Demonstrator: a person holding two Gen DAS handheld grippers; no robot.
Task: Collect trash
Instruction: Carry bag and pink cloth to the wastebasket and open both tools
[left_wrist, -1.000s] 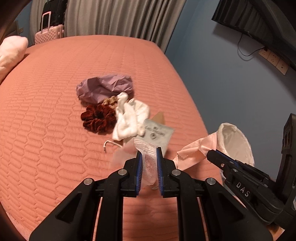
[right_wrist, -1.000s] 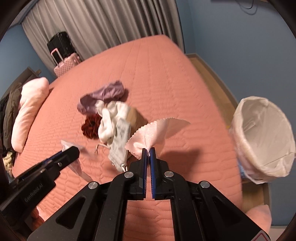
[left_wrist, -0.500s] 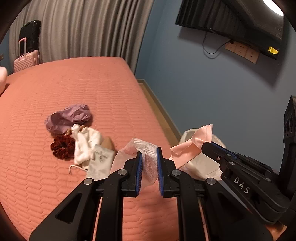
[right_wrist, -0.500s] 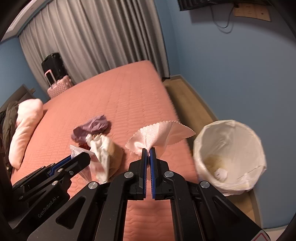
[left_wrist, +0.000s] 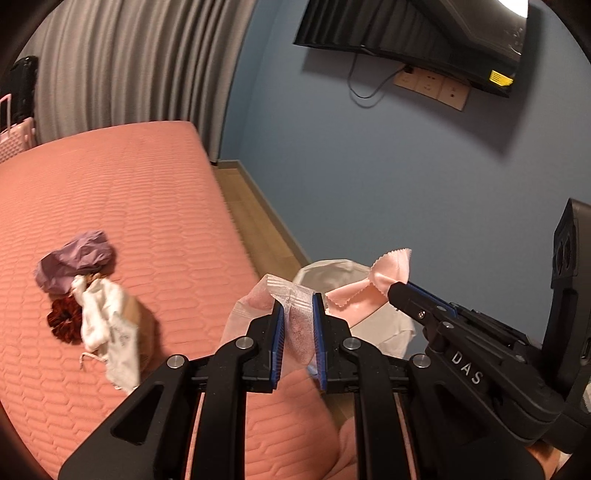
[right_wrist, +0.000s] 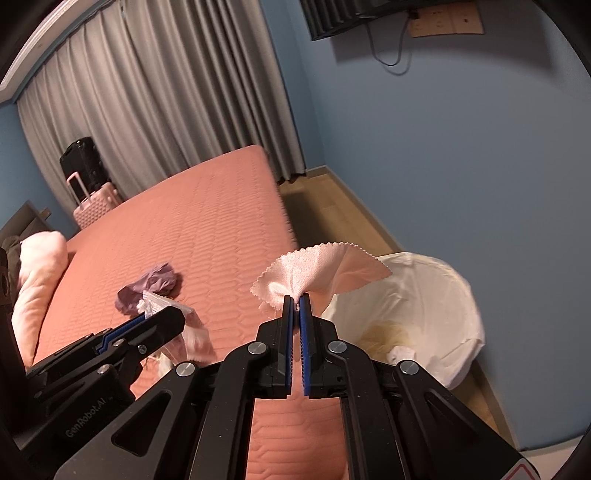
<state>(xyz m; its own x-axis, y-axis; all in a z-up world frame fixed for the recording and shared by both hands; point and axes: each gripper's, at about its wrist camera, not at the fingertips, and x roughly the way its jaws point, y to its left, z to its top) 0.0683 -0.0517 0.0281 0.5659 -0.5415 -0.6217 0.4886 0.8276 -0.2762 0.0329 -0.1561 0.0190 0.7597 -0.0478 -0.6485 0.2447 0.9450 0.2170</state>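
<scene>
My left gripper is shut on a clear plastic bag and holds it above the bed's right edge; it also shows in the right wrist view. My right gripper is shut on a pink cloth with zigzag edges, held beside the rim of a white-lined trash bin. In the left wrist view the right gripper holds the pink cloth in front of the trash bin. The bin has some scraps inside.
On the orange bed lie a purple crumpled bag, a dark red scrunchie and a white drawstring pouch. A pink pillow and suitcases stand at the far side. Wood floor runs along the blue wall.
Both grippers have lifted and swung right, away from the pile on the bed, toward the trash bin, each still holding its item.
</scene>
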